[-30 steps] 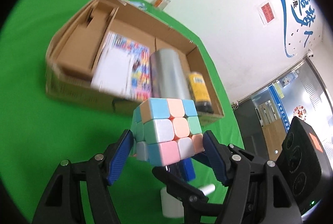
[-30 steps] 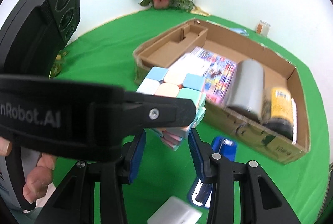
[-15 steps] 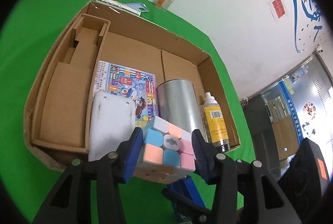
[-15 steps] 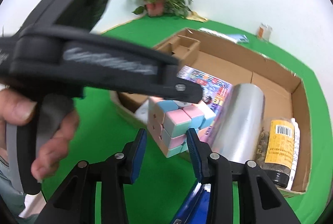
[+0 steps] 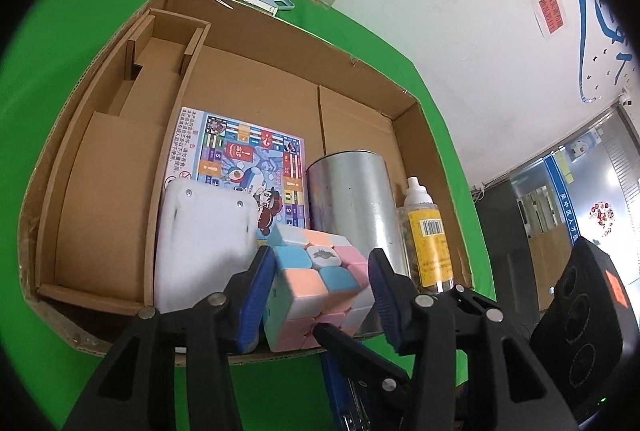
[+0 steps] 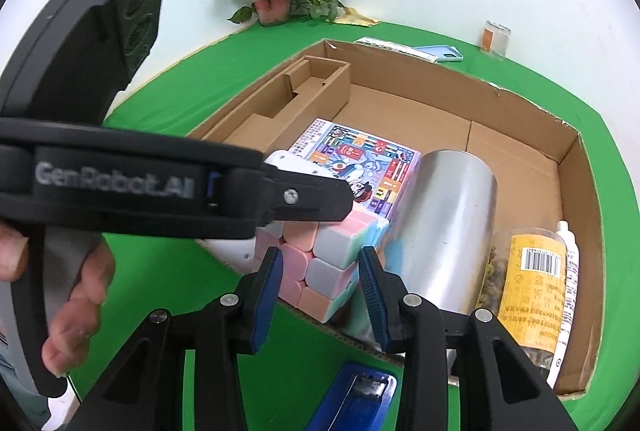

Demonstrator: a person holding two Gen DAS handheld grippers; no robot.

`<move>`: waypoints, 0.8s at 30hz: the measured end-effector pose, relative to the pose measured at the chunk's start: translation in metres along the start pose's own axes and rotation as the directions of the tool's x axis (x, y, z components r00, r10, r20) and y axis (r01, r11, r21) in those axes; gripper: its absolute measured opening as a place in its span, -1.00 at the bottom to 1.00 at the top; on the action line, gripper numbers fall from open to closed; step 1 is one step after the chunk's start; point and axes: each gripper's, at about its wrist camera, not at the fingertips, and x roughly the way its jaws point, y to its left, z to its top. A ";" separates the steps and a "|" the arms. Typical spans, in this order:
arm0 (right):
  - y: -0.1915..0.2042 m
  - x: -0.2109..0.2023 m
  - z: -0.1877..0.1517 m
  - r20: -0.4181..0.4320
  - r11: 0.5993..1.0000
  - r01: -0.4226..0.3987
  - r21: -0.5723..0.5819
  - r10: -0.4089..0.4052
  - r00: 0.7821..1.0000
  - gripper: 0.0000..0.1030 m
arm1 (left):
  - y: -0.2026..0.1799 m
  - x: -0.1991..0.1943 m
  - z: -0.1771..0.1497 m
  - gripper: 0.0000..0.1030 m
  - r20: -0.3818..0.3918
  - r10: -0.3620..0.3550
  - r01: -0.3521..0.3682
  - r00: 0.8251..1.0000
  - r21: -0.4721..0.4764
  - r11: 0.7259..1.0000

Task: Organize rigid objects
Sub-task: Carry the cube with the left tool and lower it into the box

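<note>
**Cube carried to the box edge, ready for placement**

The pastel puzzle cube [image 5: 320, 287] is held off the table between both tools, at the near wall of the cardboard box [image 5: 256, 71]. The left gripper [image 5: 316, 295] has its blue pads against two opposite faces of the cube. The right gripper [image 6: 320, 287] clamps the same cube from another side, its pads also pressed to the faces. Neither claw stands free; both are closed on the cube.

Inside the box, from the left wrist view, lie a printed game board [image 5: 244, 159], a white rounded case [image 5: 204, 239] on its near part, a metal cylinder [image 5: 352, 207] on its side, and a bottle with a yellow label [image 5: 428, 239] against the right wall. A cardboard insert [image 5: 120, 159] fills the left section. A blue stapler [image 6: 352, 399] rests on the green table [image 6: 160, 99] outside the box, below the grippers.

Step in hand, by judgement: transfer of the cube into the box. The cube hangs just over the near rim, between the white case and the cylinder.

The next move calls for carrying the cube past the rim to a bare patch of floor. The open cardboard behind the game board appears to be the least obstructed space. One claw probably has to let go first, so that the other can lower the cube without a twist.
</note>
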 end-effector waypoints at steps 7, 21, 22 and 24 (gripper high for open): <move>0.006 0.006 -0.010 0.000 0.998 0.040 -0.040 -0.040 0.999 -0.33 | 0.002 0.006 0.003 -0.10 -0.007 -0.003 0.003 1.000 0.014 1.000; 0.010 0.013 -0.025 -0.041 0.994 0.089 -0.062 -0.092 0.995 -0.62 | 0.002 0.007 -0.001 -0.10 0.008 -0.007 0.007 1.000 0.043 0.999; 0.011 0.015 -0.026 -0.047 0.994 0.093 -0.060 -0.096 0.994 -0.62 | 0.001 0.007 -0.002 -0.10 0.008 -0.004 0.004 1.000 0.053 0.999; 0.012 0.013 -0.029 -0.052 0.994 0.087 -0.059 -0.090 0.995 -0.62 | 0.000 0.009 -0.005 -0.10 -0.003 0.012 -0.012 1.000 0.071 0.997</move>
